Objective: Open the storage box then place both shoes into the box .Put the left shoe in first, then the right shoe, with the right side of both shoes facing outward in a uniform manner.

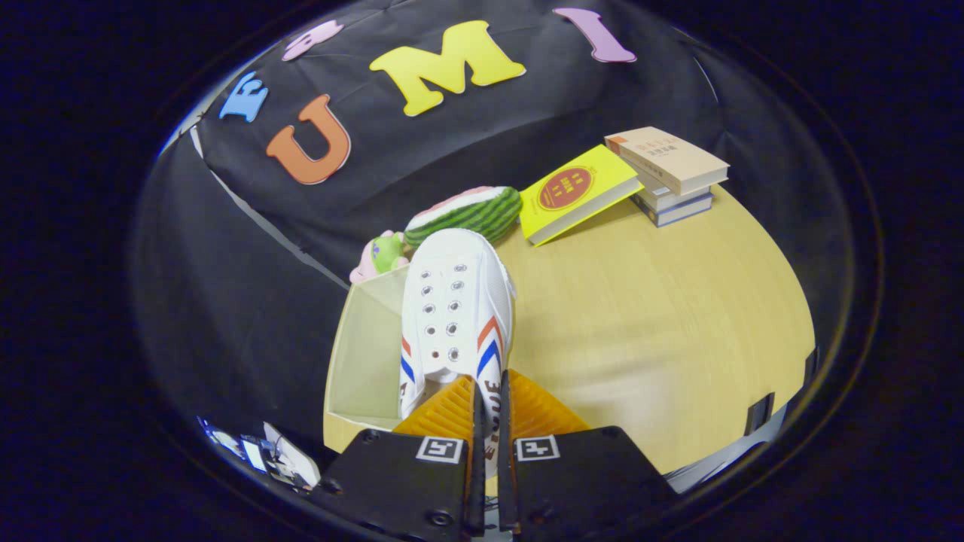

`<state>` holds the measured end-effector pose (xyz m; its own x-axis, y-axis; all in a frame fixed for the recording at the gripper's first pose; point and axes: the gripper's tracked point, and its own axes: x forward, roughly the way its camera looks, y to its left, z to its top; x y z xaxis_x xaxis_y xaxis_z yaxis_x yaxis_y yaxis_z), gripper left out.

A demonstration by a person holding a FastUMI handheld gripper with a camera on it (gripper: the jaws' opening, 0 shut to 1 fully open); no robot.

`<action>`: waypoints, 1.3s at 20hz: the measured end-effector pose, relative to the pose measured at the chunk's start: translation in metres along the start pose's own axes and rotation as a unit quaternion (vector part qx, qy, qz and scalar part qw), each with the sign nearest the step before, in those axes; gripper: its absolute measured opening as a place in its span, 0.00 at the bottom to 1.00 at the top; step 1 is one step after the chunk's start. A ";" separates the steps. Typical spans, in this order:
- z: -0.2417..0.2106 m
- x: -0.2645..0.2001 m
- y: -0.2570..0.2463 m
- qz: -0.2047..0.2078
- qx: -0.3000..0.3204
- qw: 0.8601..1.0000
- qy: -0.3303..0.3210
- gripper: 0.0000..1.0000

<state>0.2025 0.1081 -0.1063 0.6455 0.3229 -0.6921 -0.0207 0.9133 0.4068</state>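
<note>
The gripper [489, 391] points forward and down, its two fingers [452, 410] drawn in close with just a narrow slit between them. Both ribbed pads press on the heel wall of the white shoe [456, 301], one from each side, a firm pinch. Each finger base carries a square marker on its top face. The two fingers sit level with each other, and the grip lies right at their tips.

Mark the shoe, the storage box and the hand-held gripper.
shoe [452, 301]: gripper view, laced top, held between the fingers.
storage box [369, 354]: gripper view, inner wall left of the shoe.
hand-held gripper [489, 399]: gripper view, between fingertips, shut on the shoe's side.
</note>
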 end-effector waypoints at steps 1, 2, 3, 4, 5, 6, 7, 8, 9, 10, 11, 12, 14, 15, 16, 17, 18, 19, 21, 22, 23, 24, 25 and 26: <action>-0.001 0.001 0.013 0.006 0.002 1.000 -0.001 0.12; -0.002 0.002 0.028 0.013 0.004 1.000 -0.001 0.12; -0.003 0.004 0.040 0.020 0.007 1.000 -0.003 0.12; -0.003 0.008 0.049 0.023 0.009 1.000 -0.006 0.12; -0.003 0.011 0.059 0.024 0.012 1.000 -0.013 0.12; -0.002 0.016 0.068 0.021 0.007 1.000 -0.022 0.12; 0.000 0.021 0.074 0.016 0.005 0.999 -0.033 0.12; -0.001 0.027 0.077 0.011 0.005 0.999 -0.043 0.12; -0.002 0.034 0.082 0.007 0.008 0.999 -0.053 0.12; -0.003 0.041 0.085 0.004 0.012 0.998 -0.057 0.12; -0.004 0.048 0.086 0.001 0.014 0.998 -0.062 0.12; -0.006 0.057 0.086 -0.003 0.012 0.998 -0.064 0.12; -0.015 0.067 0.089 -0.003 0.013 0.998 -0.060 0.12; -0.019 0.072 0.089 -0.001 0.016 0.998 -0.060 0.12; -0.021 0.077 0.088 0.002 0.014 0.998 -0.059 0.12; -0.021 0.080 0.092 0.013 0.013 0.997 -0.071 0.13; -0.018 0.083 0.096 0.025 -0.003 0.997 -0.079 0.25; -0.015 0.082 0.097 0.034 -0.016 0.994 -0.099 0.37; -0.005 0.070 0.101 0.050 -0.040 0.988 -0.140 0.59; -0.003 0.061 0.096 0.037 -0.054 0.985 -0.157 0.80; 0.000 0.052 0.085 0.013 -0.066 0.983 -0.172 1.00; 0.000 0.045 0.081 0.000 -0.078 0.980 -0.181 1.00; 0.001 0.038 0.082 -0.004 -0.088 0.978 -0.190 1.00; 0.001 0.029 0.083 -0.005 -0.100 0.975 -0.199 1.00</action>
<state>0.2204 0.1926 -0.0921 0.8904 0.2281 -0.3939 -0.1353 0.9589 0.2495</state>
